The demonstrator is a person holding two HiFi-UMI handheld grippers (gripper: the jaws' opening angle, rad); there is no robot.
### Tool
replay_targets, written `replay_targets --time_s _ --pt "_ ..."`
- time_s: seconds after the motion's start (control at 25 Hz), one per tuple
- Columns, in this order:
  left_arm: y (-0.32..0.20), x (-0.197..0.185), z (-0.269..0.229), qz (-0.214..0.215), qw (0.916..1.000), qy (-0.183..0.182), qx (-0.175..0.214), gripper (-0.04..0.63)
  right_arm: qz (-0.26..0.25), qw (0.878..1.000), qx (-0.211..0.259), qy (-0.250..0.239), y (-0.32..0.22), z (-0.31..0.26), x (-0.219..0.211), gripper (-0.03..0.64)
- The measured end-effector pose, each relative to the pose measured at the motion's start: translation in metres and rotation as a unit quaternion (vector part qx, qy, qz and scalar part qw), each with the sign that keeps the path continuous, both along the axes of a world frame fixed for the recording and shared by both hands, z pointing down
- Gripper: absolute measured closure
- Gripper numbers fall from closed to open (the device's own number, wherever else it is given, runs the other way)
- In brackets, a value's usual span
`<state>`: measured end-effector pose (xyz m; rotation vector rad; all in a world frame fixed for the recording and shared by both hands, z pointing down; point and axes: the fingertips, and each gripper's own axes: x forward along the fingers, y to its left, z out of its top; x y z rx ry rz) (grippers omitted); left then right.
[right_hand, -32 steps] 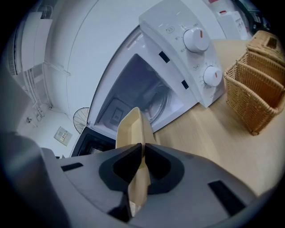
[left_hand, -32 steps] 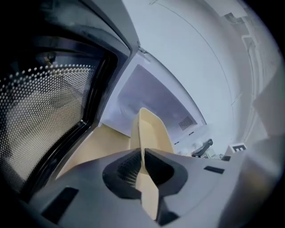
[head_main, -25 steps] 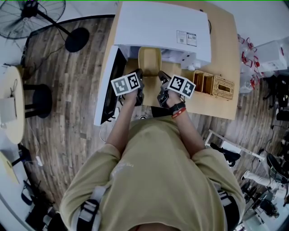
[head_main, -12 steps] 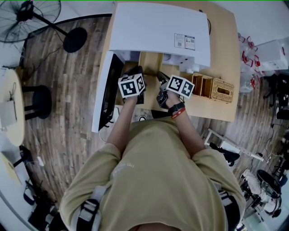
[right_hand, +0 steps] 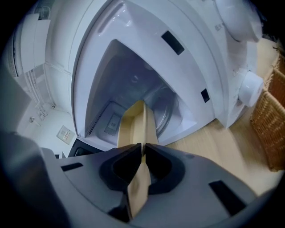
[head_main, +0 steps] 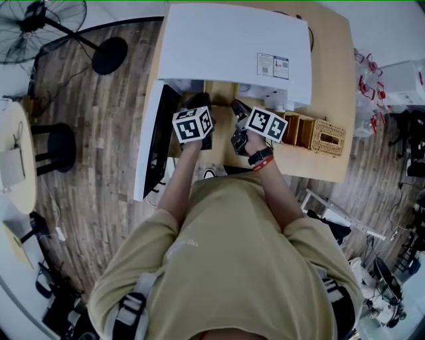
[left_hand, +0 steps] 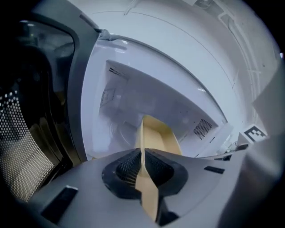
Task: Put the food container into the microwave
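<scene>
A tan food container (left_hand: 160,138) is held by its two side rims and reaches into the open white microwave (head_main: 232,46). My left gripper (left_hand: 143,167) is shut on its left rim. My right gripper (right_hand: 142,153) is shut on the right rim of the container (right_hand: 133,124). In the head view only a tan strip of the container (head_main: 221,91) shows under the microwave's top edge, between the left gripper (head_main: 199,101) and the right gripper (head_main: 238,106). The microwave's white cavity (right_hand: 133,84) lies straight ahead. The door (head_main: 156,139) stands swung open on the left.
The dark mesh inner face of the door (left_hand: 26,124) is close on the left. A microwave knob (right_hand: 249,87) and a wicker basket (right_hand: 271,120) are to the right on the wooden table (right_hand: 209,142). Small wooden boxes (head_main: 299,123), a fan (head_main: 40,20) and a stool (head_main: 56,146) stand around.
Both grippers have moved forward with the container; it has gone from in front of the opening to mostly inside the cavity.
</scene>
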<state>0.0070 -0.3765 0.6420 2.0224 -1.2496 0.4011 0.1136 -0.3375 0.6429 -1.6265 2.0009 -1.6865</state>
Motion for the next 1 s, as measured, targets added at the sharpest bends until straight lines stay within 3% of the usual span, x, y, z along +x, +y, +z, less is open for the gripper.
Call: replay_targets --time_s 0.48,0.76,1.0 --pt "-0.032 0.005 0.008 -0.011 0.9999 0.001 0.012 0.555 -0.021 0.998 0.047 0.043 -0.037 -0.001 0.005 0.572" --pt "-0.048 0.009 0.003 -0.009 0.9984 0.008 0.055 0.555 -0.026 0.992 0.096 0.074 -0.053 0.0 0.006 0.571" --pt "-0.055 0.013 0.005 0.003 0.9962 0.001 0.087 0.555 -0.035 0.988 0.106 0.104 -0.058 0.007 0.007 0.572"
